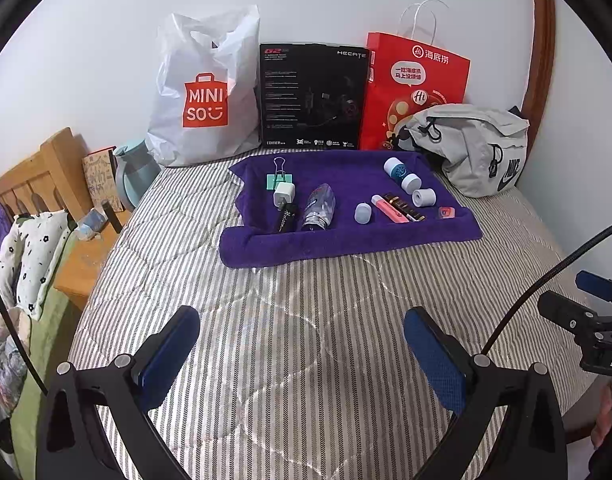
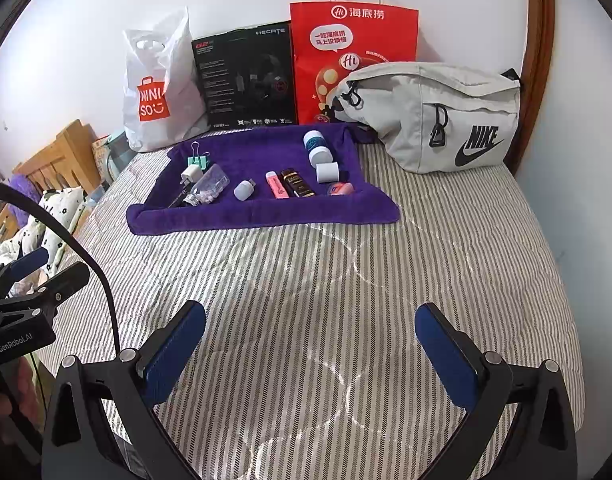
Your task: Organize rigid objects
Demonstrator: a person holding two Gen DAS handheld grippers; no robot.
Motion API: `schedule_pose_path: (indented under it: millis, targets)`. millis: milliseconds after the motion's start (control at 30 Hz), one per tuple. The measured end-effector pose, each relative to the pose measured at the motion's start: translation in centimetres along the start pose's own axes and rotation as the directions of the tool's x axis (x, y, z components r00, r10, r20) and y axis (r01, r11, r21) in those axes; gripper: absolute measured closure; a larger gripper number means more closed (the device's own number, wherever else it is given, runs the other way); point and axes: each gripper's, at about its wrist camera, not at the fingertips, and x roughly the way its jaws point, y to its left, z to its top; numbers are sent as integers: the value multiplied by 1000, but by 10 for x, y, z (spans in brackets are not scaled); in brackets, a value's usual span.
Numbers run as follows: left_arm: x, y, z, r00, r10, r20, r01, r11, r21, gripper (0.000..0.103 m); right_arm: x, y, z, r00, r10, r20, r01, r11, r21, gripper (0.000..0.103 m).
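Observation:
A purple towel (image 1: 345, 240) (image 2: 258, 212) lies on the striped bed with several small items on it. At its left are a green binder clip (image 1: 279, 181), a white charger plug (image 1: 282, 194), a black tube (image 1: 286, 218) and a clear bottle (image 1: 319, 208) (image 2: 210, 188). At its right are a teal-and-white bottle (image 1: 399, 172) (image 2: 315, 144), white caps (image 1: 423, 197), a pink highlighter (image 1: 387, 209) (image 2: 274, 186) and a dark tube (image 1: 405, 206) (image 2: 298, 183). My left gripper (image 1: 302, 344) and right gripper (image 2: 309, 340) hover open over the bedspread, well short of the towel, holding nothing.
Against the wall stand a white Miniso bag (image 1: 204, 92), a black Hecate box (image 1: 311, 96) and a red paper bag (image 1: 415, 88). A grey Nike waist bag (image 2: 433, 116) lies right of the towel. A wooden nightstand (image 1: 86, 264) and bedding sit at the left.

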Motion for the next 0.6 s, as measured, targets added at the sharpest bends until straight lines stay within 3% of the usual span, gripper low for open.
schedule_pose_path:
  millis: [600]
  targets:
    - [0, -3, 0, 1000, -2, -6, 3, 1000, 16, 0, -1, 3, -3, 1000, -2, -4, 2, 1000, -11, 0]
